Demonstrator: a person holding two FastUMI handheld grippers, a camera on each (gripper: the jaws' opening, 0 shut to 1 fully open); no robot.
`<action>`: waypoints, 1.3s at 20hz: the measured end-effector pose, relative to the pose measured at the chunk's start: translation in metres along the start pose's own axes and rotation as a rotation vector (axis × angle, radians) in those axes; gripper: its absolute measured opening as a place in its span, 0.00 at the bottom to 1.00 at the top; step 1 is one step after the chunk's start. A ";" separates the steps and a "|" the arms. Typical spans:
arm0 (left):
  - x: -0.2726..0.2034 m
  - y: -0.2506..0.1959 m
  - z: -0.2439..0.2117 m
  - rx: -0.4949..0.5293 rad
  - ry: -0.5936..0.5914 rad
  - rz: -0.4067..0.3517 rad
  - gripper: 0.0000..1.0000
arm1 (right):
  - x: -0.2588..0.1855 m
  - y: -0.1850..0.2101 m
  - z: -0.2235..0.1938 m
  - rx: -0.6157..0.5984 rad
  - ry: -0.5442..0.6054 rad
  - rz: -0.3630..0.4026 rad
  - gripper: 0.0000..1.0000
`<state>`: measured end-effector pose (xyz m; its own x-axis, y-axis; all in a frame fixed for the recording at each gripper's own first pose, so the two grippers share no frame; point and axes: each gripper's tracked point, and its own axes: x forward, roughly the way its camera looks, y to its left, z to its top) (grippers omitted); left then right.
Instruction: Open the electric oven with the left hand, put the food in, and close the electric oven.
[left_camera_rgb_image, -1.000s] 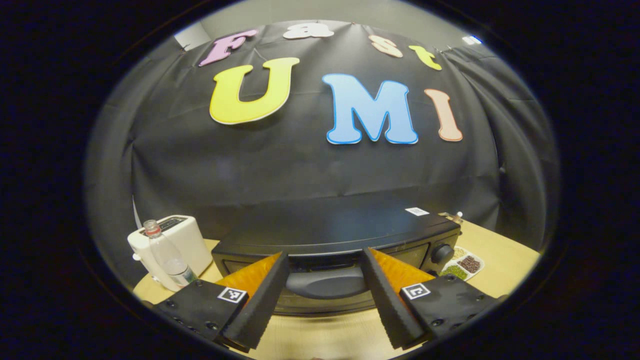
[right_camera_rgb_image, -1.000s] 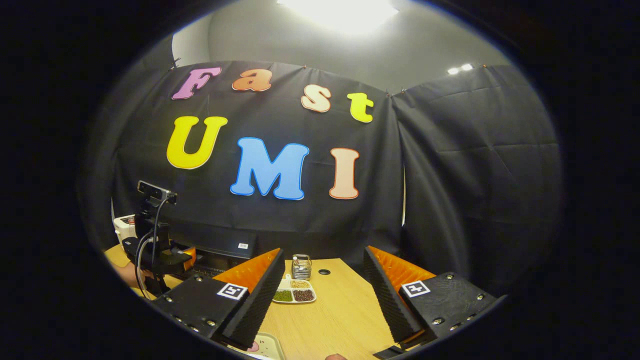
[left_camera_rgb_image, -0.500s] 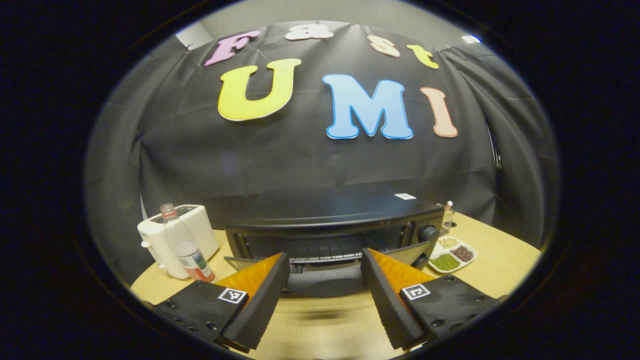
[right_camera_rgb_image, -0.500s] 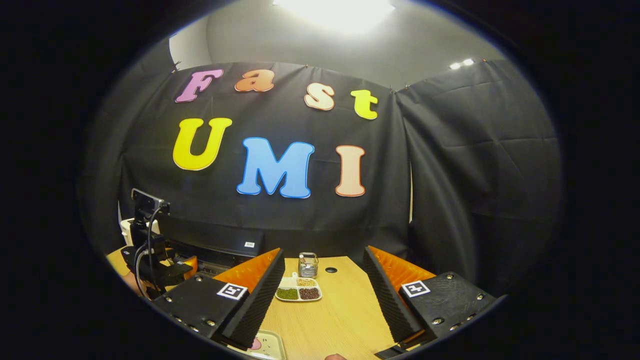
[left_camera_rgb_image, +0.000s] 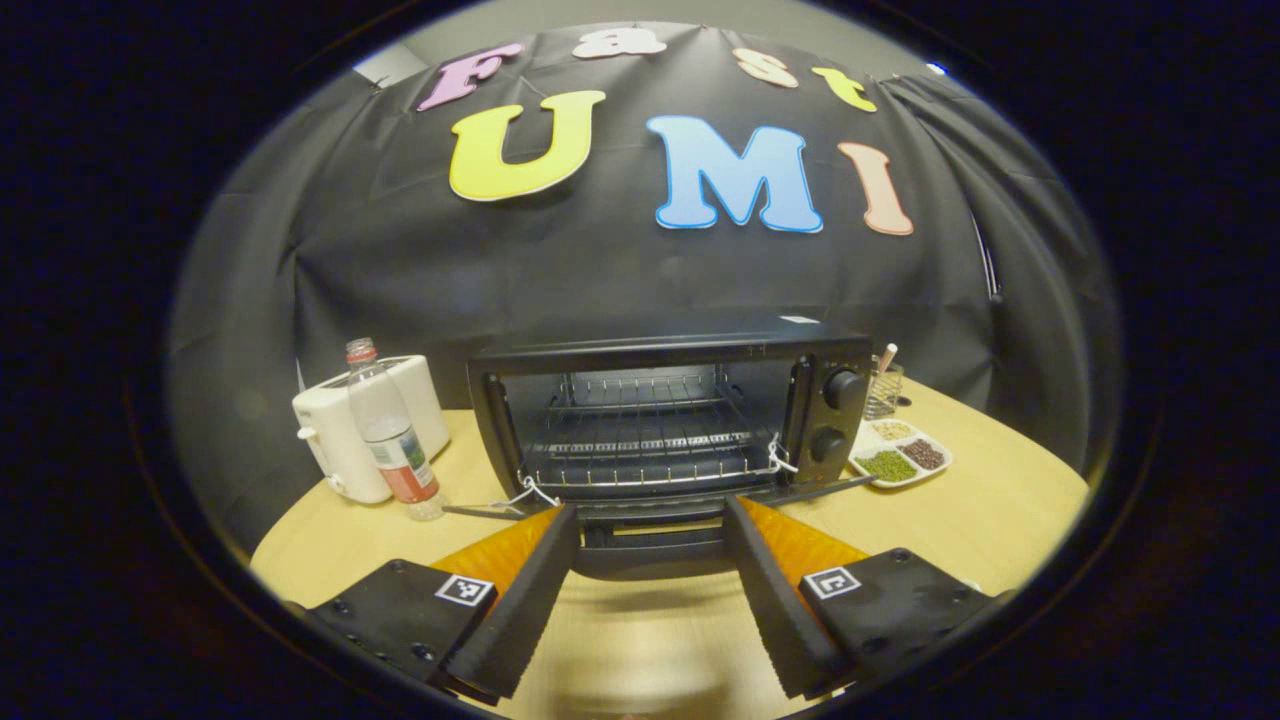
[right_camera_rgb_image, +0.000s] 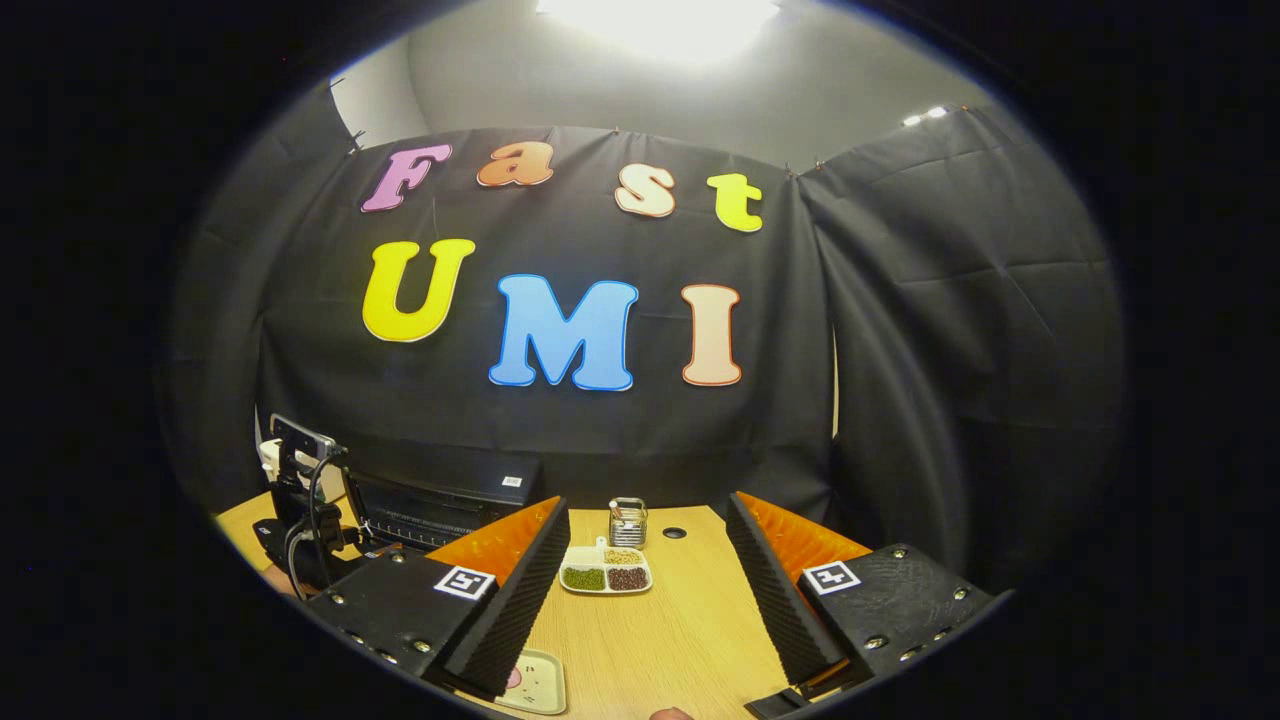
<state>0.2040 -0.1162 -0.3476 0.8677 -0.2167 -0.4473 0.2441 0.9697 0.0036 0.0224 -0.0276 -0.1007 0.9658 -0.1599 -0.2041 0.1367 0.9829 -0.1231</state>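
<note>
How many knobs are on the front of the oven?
2. Both sit on the oven's right panel: the upper knob and the lower knob directly below it. No others are visible.

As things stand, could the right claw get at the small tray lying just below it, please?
Probably yes. The right claw is open, and the small tray lies on the table by its left finger, with nothing on top or in between.
</note>
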 end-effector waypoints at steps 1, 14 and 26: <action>-0.001 -0.002 -0.008 -0.002 0.014 0.004 0.98 | -0.002 -0.002 -0.002 -0.001 0.007 0.003 0.96; -0.035 -0.003 -0.053 -0.022 0.117 0.051 1.00 | -0.007 0.000 -0.034 0.065 0.155 0.118 0.96; -0.153 0.031 0.093 -0.021 -0.172 0.103 1.00 | 0.000 0.062 -0.156 0.329 0.728 0.498 0.98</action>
<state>0.1194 -0.0634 -0.1958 0.9494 -0.1302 -0.2858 0.1423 0.9896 0.0219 -0.0039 0.0192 -0.2600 0.5694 0.3779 -0.7301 -0.0926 0.9119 0.3998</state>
